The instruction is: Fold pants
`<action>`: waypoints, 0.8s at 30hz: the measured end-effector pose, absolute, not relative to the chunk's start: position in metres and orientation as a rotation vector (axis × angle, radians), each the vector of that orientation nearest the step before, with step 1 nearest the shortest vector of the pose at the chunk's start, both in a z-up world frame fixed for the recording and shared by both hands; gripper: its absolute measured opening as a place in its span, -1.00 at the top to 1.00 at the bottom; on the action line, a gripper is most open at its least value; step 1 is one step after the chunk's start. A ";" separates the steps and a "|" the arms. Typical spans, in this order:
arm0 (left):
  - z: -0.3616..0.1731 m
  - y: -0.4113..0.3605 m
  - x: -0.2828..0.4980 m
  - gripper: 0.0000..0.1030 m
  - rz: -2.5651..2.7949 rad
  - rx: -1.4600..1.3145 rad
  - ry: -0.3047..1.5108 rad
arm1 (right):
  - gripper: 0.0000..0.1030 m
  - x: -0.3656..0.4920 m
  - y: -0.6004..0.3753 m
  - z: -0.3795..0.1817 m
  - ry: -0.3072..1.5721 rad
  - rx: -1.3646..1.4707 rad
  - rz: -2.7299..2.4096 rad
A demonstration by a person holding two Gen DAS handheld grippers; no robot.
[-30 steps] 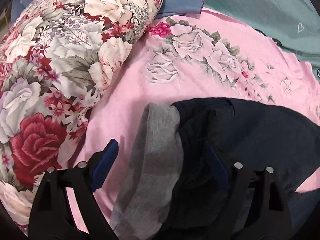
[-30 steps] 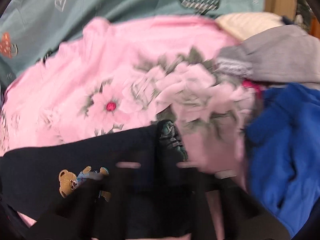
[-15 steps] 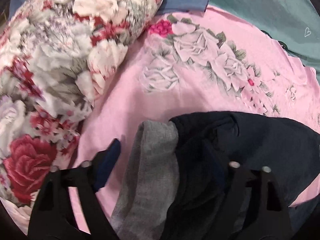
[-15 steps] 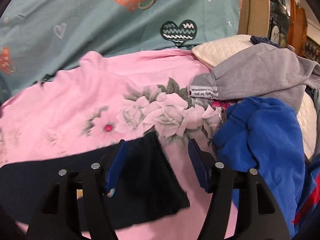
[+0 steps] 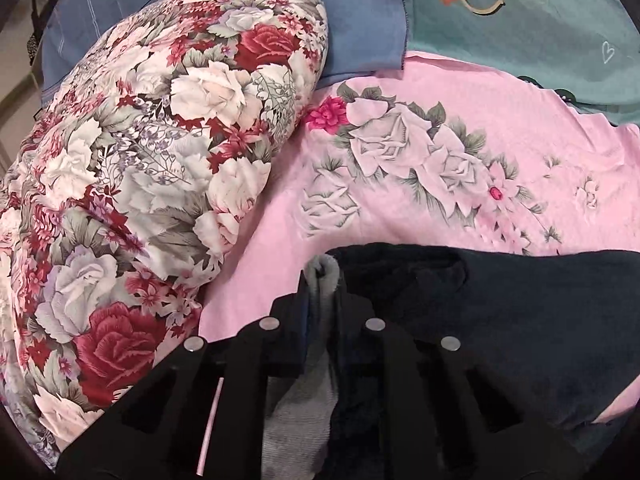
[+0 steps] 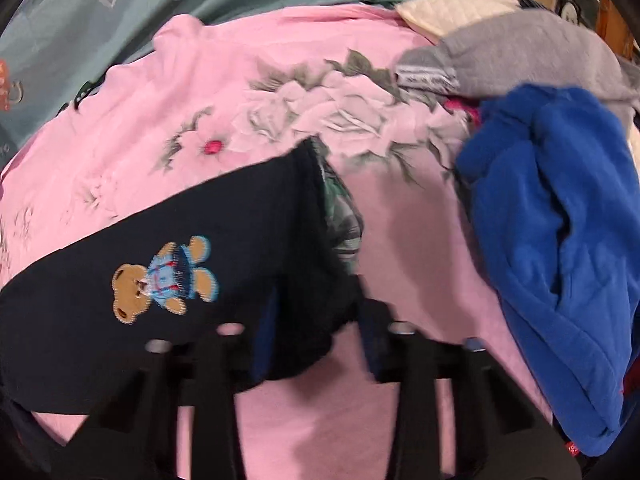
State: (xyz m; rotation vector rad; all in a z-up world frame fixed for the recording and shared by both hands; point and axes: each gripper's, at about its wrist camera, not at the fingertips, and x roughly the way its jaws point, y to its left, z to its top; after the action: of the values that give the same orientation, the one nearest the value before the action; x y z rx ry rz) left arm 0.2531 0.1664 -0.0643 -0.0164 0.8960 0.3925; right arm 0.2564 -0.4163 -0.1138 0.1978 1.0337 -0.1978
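Observation:
Dark navy pants (image 5: 520, 320) with a grey ribbed band (image 5: 300, 412) lie on the pink floral sheet (image 5: 400, 208). My left gripper (image 5: 322, 288) is shut on the top of that grey band, which bunches up between its jaws. In the right wrist view the same pants (image 6: 224, 232) show an embroidered teddy bear patch (image 6: 164, 276). My right gripper (image 6: 316, 320) is closing around the pants' bunched right end. The cloth sits between its jaws, and a sliver of pink sheet still shows beside the right pad.
A big rose-print pillow (image 5: 140, 180) lies to the left, with blue bedding (image 5: 360, 12) and a teal sheet (image 5: 540, 48) behind. To the right sit a crumpled bright blue garment (image 6: 552, 240), a grey garment (image 6: 520, 48) and a cream quilted cushion (image 6: 452, 12).
My left gripper has shut on the grey band and lifted a little. My right gripper has shifted left over the pants' end, and its jaws have come closer together.

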 end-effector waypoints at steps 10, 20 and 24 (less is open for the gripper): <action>-0.080 0.173 0.267 -0.31 0.467 0.004 0.964 | -0.16 0.254 -0.412 -0.102 0.970 -0.076 -0.422; -0.085 0.185 0.193 -0.70 0.471 -0.022 1.000 | -0.24 0.218 -0.452 -0.114 1.037 0.161 -0.386; -0.083 0.188 0.164 -0.70 0.485 -0.039 0.975 | -0.22 0.203 -0.464 -0.101 1.028 0.189 -0.520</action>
State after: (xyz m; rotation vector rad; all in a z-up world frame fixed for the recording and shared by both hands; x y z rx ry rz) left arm 0.1635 0.1877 -0.0833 -0.0386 0.9755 0.4845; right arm 0.2030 -0.4638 -0.1012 0.1890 1.0276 -0.5205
